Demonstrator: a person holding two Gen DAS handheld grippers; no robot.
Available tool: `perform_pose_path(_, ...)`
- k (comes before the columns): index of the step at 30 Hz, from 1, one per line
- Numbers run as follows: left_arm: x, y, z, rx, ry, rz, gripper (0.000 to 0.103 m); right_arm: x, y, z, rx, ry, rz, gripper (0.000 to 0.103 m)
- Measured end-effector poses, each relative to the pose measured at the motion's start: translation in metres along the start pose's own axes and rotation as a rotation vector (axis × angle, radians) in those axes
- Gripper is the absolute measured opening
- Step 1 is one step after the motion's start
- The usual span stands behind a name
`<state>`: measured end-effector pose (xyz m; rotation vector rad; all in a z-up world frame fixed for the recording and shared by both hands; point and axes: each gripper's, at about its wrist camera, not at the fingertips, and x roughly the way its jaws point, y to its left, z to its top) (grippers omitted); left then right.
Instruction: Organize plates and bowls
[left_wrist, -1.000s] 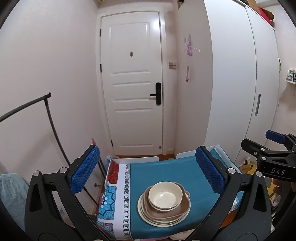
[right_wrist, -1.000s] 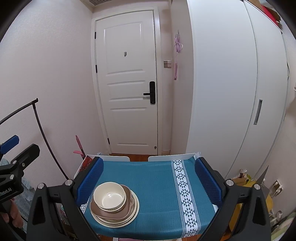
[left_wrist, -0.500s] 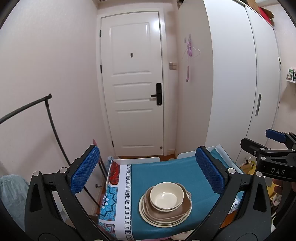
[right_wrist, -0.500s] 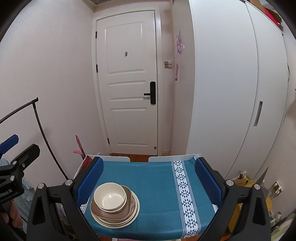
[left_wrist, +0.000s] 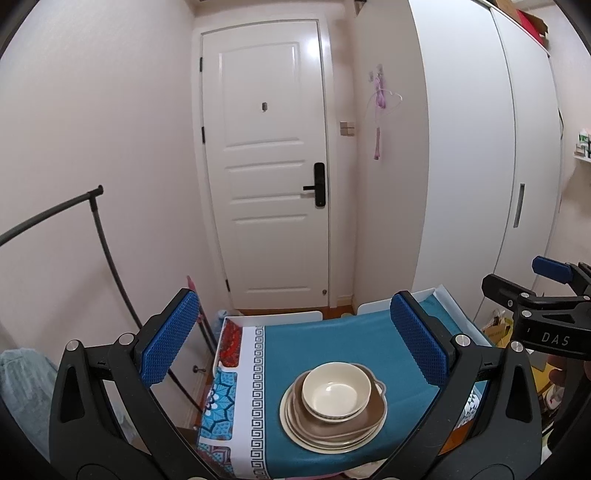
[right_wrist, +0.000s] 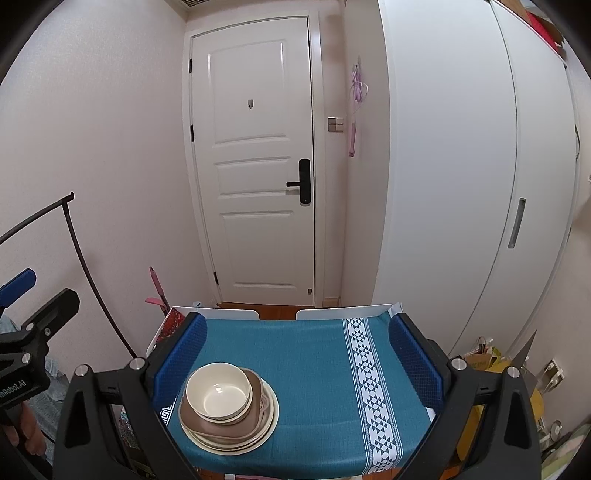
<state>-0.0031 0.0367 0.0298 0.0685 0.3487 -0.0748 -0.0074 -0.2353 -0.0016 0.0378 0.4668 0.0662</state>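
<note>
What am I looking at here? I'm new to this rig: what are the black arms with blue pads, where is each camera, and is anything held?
No robot: a person holds a two-finger gripper in each hand, with a fisheye camera on each looking forward along its fingers. The black arms with blue pads are those fingers. One picture is from the left gripper, the other from the right gripper; each also catches the other gripper at its edge. Both are open and hold nothing, above a table under a teal cloth. On it sits one stack: a cream bowl on top, a brown dish beneath, and cream plates at the bottom. Behind are a white door and a white wardrobe.
</note>
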Motion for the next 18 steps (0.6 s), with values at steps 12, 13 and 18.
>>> perform_pose_path(12, 0.008, 0.011, -0.001, -0.001, -0.037, 0.026, 0.103, 0.010, 0.001, 0.001, 0.002, 0.016, 0.003, 0.098)
perform_pose_path(13, 0.010, 0.012, -0.001, 0.000, -0.035, 0.026, 0.103, 0.011, 0.001, 0.000, 0.003, 0.019, 0.002, 0.098)
perform_pose_path(18, 0.020, 0.013, -0.002, 0.005, -0.030, 0.029, 0.103, 0.019, 0.001, 0.001, 0.003, 0.034, 0.003, 0.098)
